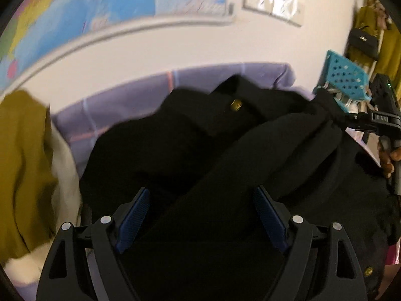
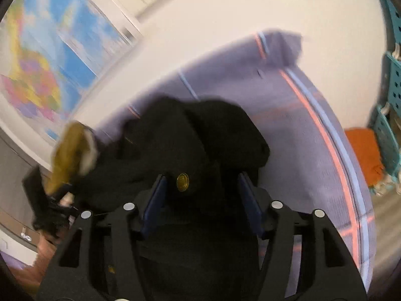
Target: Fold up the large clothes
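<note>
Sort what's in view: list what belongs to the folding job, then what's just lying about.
Job:
black garment with gold buttons
left claw
right claw
purple sheet it lies on

Lying about:
mustard cloth
wall map
teal crates
orange cloth

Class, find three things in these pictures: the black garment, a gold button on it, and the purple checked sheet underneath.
black garment (image 1: 155, 150), left wrist view, on the bunched body fabric.
gold button (image 2: 182, 181), right wrist view, on the button's face.
purple checked sheet (image 2: 300, 138), right wrist view, on a bare stretch right of the garment.
</note>
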`<state>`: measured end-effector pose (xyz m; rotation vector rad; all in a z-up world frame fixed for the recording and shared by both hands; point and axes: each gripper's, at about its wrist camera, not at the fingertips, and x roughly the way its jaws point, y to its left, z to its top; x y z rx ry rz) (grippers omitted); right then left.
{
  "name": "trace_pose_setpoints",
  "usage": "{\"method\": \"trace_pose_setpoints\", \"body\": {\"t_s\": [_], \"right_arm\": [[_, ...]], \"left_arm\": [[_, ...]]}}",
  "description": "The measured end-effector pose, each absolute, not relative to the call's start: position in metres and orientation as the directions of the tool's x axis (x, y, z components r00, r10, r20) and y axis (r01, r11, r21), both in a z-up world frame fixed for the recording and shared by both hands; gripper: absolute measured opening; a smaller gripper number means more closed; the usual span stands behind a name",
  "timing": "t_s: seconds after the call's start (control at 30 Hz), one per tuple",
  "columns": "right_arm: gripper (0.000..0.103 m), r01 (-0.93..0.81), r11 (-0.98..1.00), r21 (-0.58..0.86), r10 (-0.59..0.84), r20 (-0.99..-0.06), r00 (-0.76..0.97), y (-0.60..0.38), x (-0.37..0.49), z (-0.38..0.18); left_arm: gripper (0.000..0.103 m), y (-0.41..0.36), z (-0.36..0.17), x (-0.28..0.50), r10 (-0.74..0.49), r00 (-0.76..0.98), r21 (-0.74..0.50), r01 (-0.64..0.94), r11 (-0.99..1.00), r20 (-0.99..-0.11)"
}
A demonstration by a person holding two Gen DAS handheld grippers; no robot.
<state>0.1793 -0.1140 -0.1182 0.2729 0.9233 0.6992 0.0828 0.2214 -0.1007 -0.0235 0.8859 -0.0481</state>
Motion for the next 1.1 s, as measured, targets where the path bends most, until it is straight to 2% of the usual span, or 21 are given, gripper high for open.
{"method": "trace_pose_setpoints", "body": {"t_s": [0.1,0.23,0.4,0.53,0.63,0.73,0.8,0.87,1.1], "right_arm": [[0.062,-0.441,0.732,0.519,0.681,-0.555,0.477,-0.135,0.165,-0.103],[0.061,-0.518,0.737,0.434,0.675,-0.490,0.551,-0.140,0.133,-0.074],[0.058,-0.643,0.688,0.335,0.705,-0.520,0.483,-0.099,0.120,-0.066],[0.056,-0.634,0.714,0.296,0.655,-0.603,0.455,-0.073,0.139,-0.087],[0.046,-0.586,0.736,0.338,0.631,-0.656,0.415,-0.070,0.160,-0.112],[0.046,-0.573,0.718,0.395,0.665,-0.634,0.396,-0.077,0.164,-0.117],[0.048,-0.574,0.727,0.377,0.653,-0.638,0.407,-0.078,0.160,-0.112],[0.060,-0.576,0.735,0.358,0.643,-0.637,0.425,-0.082,0.153,-0.107],[0.062,-0.604,0.709,0.365,0.675,-0.599,0.430,-0.104,0.123,-0.092]], "left_arm": [[0.082,0.228,-0.101,0.076,-0.065,0.631,-0.070,0.017,0.997,-0.773],[0.081,0.233,-0.090,0.058,-0.068,0.663,-0.078,0.014,0.997,-0.745],[0.081,0.228,-0.085,0.049,-0.009,0.679,-0.025,-0.014,1.000,-0.734],[0.081,0.224,-0.088,0.049,0.026,0.671,-0.004,-0.043,0.999,-0.741],[0.081,0.223,-0.091,0.051,0.050,0.663,0.016,-0.057,0.998,-0.746],[0.082,0.220,-0.093,0.050,0.077,0.662,0.044,-0.066,0.997,-0.746],[0.082,0.218,-0.092,0.049,0.094,0.664,0.058,-0.076,0.995,-0.742],[0.082,0.217,-0.089,0.047,0.113,0.668,0.077,-0.084,0.993,-0.736],[0.082,0.213,-0.076,0.023,0.151,0.684,0.104,-0.110,0.988,-0.714]]}}
